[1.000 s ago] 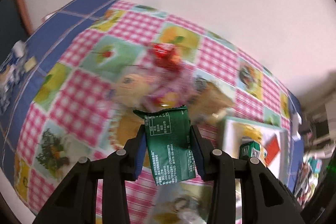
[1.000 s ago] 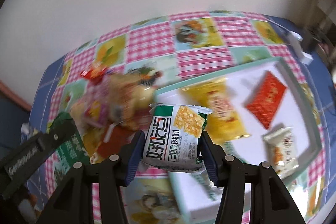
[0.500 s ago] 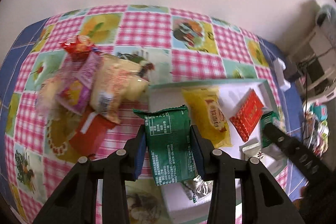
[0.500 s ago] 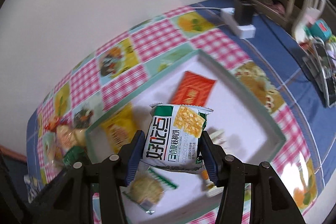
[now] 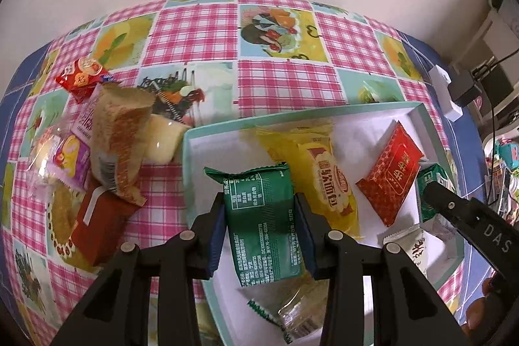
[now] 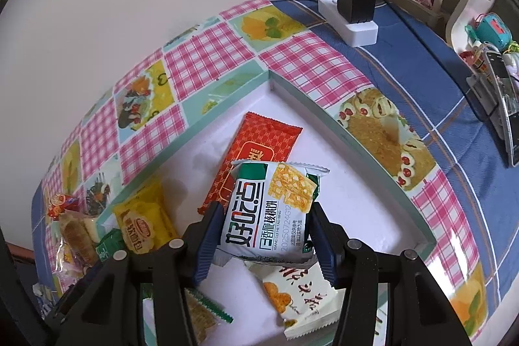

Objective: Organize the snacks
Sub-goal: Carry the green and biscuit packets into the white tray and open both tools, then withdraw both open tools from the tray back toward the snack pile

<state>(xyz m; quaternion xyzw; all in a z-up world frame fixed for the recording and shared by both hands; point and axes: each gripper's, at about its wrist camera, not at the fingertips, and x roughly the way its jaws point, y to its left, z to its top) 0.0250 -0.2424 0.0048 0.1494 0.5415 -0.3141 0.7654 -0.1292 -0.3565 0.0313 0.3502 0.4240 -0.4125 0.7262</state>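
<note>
both grippers now over the tray [image 5: 194,151], off the loose pile [image 5: 107,151] at left of frame. left gripper [image 5: 261,216] clamped on green packet [image 5: 262,216]; right gripper [image 6: 264,224] clamped on white-green packet [image 6: 269,209]; both held lower centre above the tray floor, probably for dropping in.

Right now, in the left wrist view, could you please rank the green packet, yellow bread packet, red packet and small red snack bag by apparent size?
1. green packet, though nearness inflates it
2. yellow bread packet
3. red packet
4. small red snack bag
</note>
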